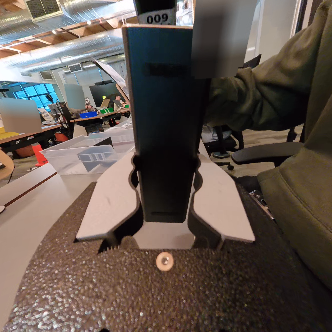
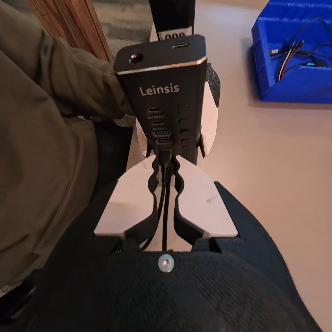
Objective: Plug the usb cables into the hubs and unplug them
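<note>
Left wrist view: taken from just behind the fingers, aimed roughly level across the bench into an open office; the hub fills the frame centre at very close range. Right wrist view: aimed steeply down at the bench, blue bin at upper right. The hub is shared, seen from opposite faces.

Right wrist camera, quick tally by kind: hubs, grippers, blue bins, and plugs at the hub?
Hub: 1
Grippers: 2, the right gripper and the left gripper
Blue bin: 1
Plug at the hub: 1
Total: 5
</note>
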`<state>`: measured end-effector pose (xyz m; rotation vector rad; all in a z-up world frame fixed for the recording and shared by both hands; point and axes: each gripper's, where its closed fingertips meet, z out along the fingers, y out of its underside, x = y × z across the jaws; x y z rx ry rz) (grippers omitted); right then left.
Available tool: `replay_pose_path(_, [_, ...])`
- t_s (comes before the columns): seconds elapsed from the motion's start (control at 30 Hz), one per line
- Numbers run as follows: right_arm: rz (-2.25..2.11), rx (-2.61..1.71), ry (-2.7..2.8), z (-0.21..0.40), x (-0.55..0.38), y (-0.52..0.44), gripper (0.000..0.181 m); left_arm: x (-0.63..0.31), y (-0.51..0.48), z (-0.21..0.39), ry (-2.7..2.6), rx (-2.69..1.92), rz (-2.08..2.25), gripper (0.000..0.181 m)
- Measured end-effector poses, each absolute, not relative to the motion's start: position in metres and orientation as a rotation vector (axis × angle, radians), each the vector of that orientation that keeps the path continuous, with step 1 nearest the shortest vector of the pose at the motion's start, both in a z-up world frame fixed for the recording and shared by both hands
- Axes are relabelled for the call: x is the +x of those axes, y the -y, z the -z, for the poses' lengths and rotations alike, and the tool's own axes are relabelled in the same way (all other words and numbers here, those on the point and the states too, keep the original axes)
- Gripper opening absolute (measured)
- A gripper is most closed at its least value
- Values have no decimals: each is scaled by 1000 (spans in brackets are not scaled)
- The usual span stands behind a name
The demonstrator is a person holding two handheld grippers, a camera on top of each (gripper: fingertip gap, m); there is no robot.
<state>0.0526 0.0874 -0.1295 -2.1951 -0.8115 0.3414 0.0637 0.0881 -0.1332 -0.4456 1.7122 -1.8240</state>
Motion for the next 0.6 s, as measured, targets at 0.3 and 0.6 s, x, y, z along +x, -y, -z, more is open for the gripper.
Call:
replay_pose_path(0.3, [-243,-2156,794,132,53,-92,15,66,-89,131,-1640,-456,1901,59])
replay_pose_path(0.6, [-69,-2345,922,150,61,-79,16,69,-79,145,-1710,-469,1862,59])
